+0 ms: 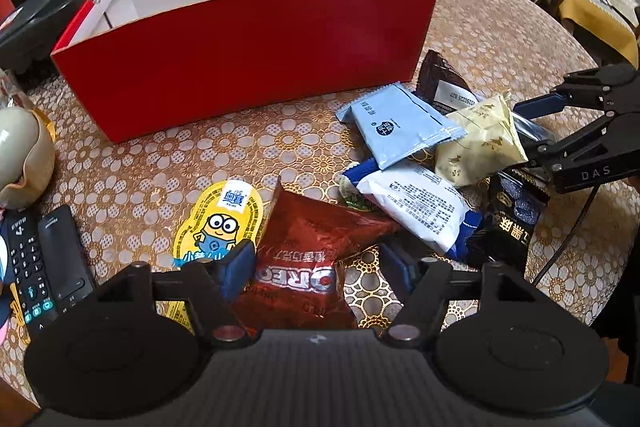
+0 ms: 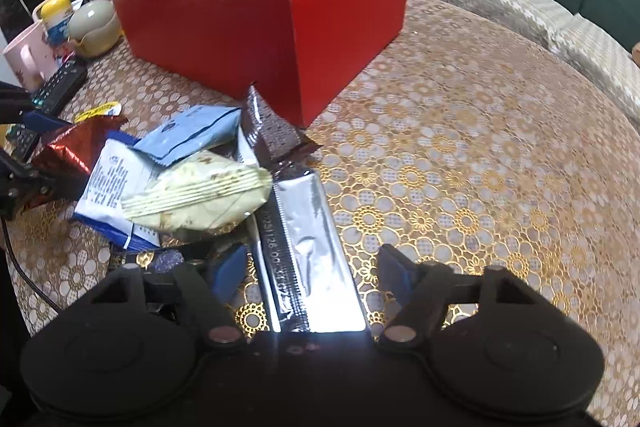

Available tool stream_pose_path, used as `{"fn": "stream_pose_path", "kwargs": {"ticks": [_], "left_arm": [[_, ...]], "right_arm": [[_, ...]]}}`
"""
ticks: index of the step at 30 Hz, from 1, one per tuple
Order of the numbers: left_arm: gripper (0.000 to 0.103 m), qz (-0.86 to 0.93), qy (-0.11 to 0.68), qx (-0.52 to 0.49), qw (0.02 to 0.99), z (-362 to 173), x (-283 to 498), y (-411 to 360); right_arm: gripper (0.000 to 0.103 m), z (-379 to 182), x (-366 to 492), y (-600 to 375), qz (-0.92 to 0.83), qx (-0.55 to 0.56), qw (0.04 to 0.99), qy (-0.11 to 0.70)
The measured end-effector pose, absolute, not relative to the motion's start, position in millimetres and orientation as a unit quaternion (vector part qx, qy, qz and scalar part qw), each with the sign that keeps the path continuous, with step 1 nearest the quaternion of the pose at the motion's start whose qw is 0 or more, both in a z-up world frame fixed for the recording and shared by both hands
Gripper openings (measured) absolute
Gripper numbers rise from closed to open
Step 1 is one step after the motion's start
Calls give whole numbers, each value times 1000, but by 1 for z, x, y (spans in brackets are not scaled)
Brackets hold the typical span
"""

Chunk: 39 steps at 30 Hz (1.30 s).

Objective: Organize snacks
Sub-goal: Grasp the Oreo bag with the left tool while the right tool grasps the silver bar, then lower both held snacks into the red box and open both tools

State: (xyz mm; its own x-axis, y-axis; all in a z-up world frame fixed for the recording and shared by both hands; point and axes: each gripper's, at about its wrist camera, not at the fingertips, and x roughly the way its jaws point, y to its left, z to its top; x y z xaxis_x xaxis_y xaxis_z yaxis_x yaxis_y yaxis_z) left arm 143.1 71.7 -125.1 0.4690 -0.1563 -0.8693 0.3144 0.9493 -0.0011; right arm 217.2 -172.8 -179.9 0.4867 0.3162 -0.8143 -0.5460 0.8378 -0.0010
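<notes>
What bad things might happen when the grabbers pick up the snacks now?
The left gripper straddles the crinkly red Oreo bag; its slick foil might slip out. The Minion snack lies right beside it and may get nudged. The right gripper is over a shiny silver packet tucked under the pile, so lifting it might scatter the cream packet.

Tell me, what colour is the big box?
Red outside, white inside; clearest in the left wrist view.

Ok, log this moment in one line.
left gripper open over Oreo pack | right gripper open over silver pack | box empty
</notes>
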Motion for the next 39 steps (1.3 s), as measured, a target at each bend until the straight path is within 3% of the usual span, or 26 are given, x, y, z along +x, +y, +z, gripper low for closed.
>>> {"fn": "stream_pose_path", "kwargs": {"ticks": [4,10,39], "left_arm": [[52,-133,498,80,853,-126,144,71],[47,-114,498,70,857,-126,141,71],[45,-62,458,11,886,-79,112,74]], "right_arm": [[57,-180,215,-171,255,-140,854,431],[43,-177,211,-170,251,-135,859,427],[42,-106,167,-185,198,-86,902,375]]}}
